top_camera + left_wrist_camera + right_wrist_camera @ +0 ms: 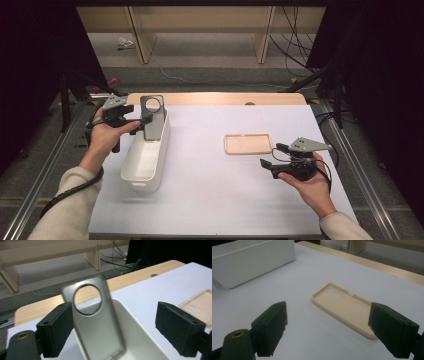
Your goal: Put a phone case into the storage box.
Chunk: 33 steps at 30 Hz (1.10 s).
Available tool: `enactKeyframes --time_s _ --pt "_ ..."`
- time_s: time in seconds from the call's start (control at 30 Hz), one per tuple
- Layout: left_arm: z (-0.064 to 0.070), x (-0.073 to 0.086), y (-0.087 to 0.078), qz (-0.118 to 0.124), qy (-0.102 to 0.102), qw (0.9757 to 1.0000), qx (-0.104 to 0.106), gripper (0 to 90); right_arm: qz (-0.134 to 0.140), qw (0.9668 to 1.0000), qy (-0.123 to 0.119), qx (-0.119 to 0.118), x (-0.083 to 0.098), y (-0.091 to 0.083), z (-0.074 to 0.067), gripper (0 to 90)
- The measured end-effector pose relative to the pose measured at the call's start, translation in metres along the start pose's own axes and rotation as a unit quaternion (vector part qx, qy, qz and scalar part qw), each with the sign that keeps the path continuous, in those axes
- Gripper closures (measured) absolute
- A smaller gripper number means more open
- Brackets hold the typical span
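Observation:
A grey phone case with a large round camera hole stands upright in the far end of a white bin. My left gripper is at that end of the bin, held in a hand. In the left gripper view the grey case rises between the wide-apart jaws of the left gripper, which is open; its pads do not press on the case. A beige phone case lies flat on the white table, inside up. My right gripper is just right of it, open. In the right gripper view the beige case lies ahead of the right gripper.
The white mat covers the table, with a wooden strip along its far edge. Metal rails run along both sides. The white bin sits at the left of the mat. Cables lie on the floor beyond.

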<state>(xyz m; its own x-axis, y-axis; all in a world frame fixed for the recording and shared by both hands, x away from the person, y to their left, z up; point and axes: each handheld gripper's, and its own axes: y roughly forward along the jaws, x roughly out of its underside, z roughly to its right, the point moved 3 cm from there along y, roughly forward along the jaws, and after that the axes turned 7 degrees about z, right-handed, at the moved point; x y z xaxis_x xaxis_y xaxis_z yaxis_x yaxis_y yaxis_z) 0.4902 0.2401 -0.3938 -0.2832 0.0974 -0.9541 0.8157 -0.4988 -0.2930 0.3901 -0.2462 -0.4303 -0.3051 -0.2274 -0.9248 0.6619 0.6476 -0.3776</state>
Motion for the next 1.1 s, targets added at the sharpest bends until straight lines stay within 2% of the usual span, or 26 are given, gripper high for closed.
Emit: enactKeyframes --time_s 0.13,0.23,0.33,0.47,0.5,0.6,0.7,0.83,1.0,1.1 --pt "0.012 -0.002 -0.011 0.007 -0.001 0.9999 0.008 9.8 0.000 1.0000 0.000 0.001 0.000 0.000 0.000 16.5" --pt "0.026 0.001 -0.019 0.006 -0.001 0.9995 0.032 9.1 -0.001 1.0000 0.000 0.001 0.000 0.000 0.000 16.5" --pt "0.040 0.005 -0.024 0.005 0.006 0.9990 0.045 9.0 0.000 1.0000 -0.001 0.000 0.000 0.000 0.000 16.5" --pt "0.061 0.015 -0.031 0.002 0.026 0.9977 0.062 9.9 0.000 1.0000 0.000 0.001 0.000 0.000 0.000 16.5" --pt "0.068 0.017 -0.032 0.007 0.027 0.9973 0.069 9.9 -0.001 1.0000 -0.001 0.001 0.000 0.000 0.000 16.5" --pt "0.082 0.019 -0.037 0.022 0.013 0.9961 0.084 11.3 0.000 1.0000 -0.001 0.000 0.000 0.000 -0.001 16.5" --pt "0.097 0.025 -0.042 0.015 0.021 0.9948 0.099 11.3 -0.001 1.0000 -0.003 -0.001 -0.001 0.000 -0.001 16.5" --pt "0.109 0.036 -0.046 0.008 0.040 0.9944 0.097 12.0 0.000 1.0000 -0.002 -0.001 -0.001 0.000 0.000 16.5" --pt "0.120 0.047 -0.056 0.010 0.044 0.9938 0.101 13.5 0.003 1.0000 -0.002 -0.003 -0.003 0.000 0.000 16.5" --pt "0.126 0.054 -0.062 0.016 0.066 0.9928 0.098 13.9 0.002 1.0000 -0.002 -0.002 -0.003 0.002 0.001 16.5"
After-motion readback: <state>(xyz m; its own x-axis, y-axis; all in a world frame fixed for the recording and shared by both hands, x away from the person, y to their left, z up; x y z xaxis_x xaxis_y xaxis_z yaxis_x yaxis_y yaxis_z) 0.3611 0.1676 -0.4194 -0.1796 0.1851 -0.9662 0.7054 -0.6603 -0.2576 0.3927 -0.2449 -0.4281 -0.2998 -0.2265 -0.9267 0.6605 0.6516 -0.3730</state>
